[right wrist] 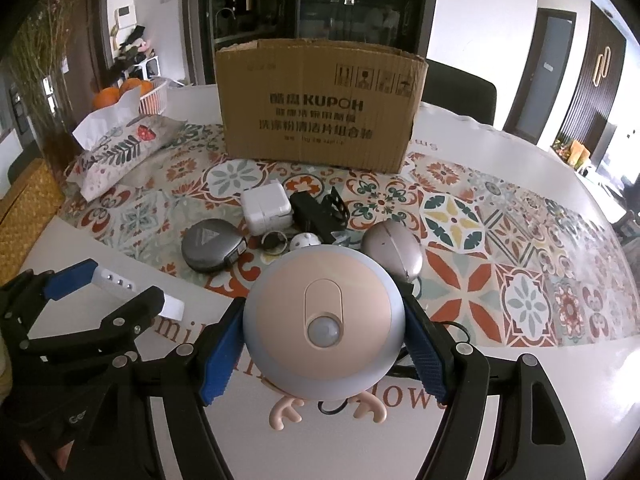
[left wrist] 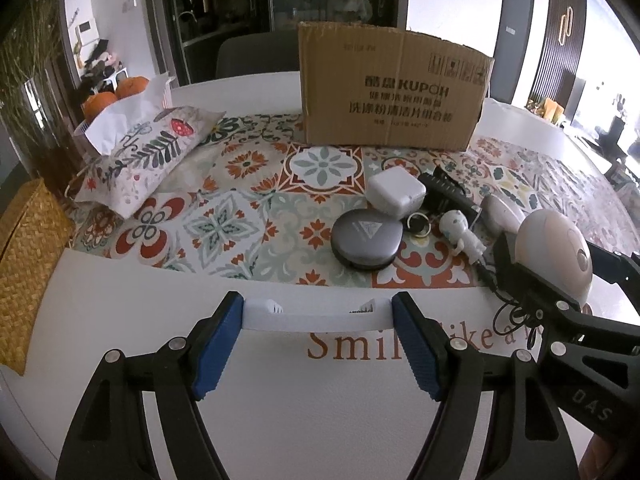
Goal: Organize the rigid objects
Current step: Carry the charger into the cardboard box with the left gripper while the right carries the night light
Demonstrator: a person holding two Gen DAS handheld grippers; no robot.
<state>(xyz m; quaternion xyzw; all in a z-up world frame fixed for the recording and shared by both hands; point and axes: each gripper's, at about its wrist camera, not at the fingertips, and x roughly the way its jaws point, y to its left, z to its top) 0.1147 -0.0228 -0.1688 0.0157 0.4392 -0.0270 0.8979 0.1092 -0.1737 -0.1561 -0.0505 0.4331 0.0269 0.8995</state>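
The pink round night light sits clamped between the blue pads of the right gripper, raised above the near edge of the table. The left gripper is closed on a slim white bar, also over the near edge. Both pick-ups look done; the step in hand is probably carrying them to the cardboard box at the far edge, which calls for a lift over its wall. Between lie a white charger, grey round case, black adapter, key ring, small white figure and silver dome, clustered mid-mat; a low path would brush them.
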